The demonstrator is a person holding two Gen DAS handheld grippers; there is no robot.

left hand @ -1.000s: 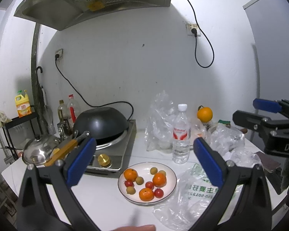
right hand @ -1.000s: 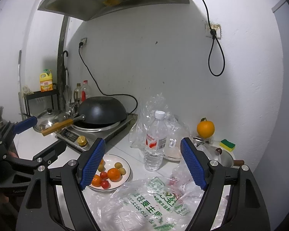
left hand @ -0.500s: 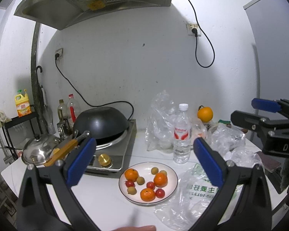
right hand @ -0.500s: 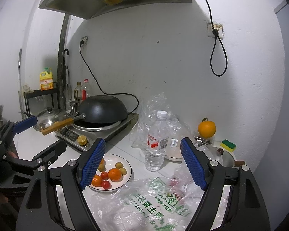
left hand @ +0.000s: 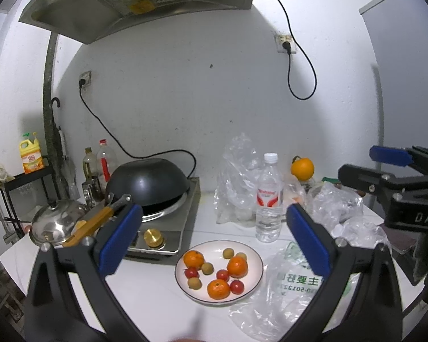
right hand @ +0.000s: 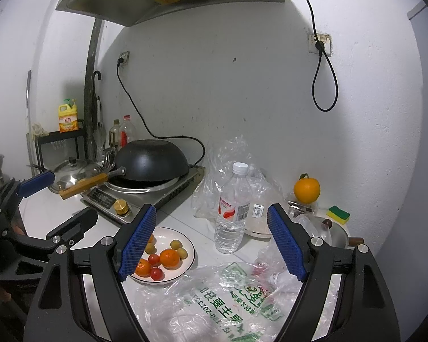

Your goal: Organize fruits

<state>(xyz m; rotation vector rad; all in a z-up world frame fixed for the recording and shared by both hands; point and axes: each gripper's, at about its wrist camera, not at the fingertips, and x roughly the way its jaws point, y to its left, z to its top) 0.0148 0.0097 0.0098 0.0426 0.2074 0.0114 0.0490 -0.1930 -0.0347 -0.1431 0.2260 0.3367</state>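
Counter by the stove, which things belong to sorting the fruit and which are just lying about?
Job:
white round plate
small orange mandarins
red cherry tomatoes
printed clear plastic bag
large orange by the wall

Lying about:
clear plastic water bottle
black wok
steel pot lid
yellow sponge

white wall [left hand: 202, 91], range hood [left hand: 145, 2], white counter [left hand: 157, 290]

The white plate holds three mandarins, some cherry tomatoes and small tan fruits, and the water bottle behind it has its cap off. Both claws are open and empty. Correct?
Not quite: the water bottle has its white cap on, as both wrist views show. The rest holds: the white plate carries three mandarins, cherry tomatoes and small tan fruits, and the left claw and right claw are open and empty.
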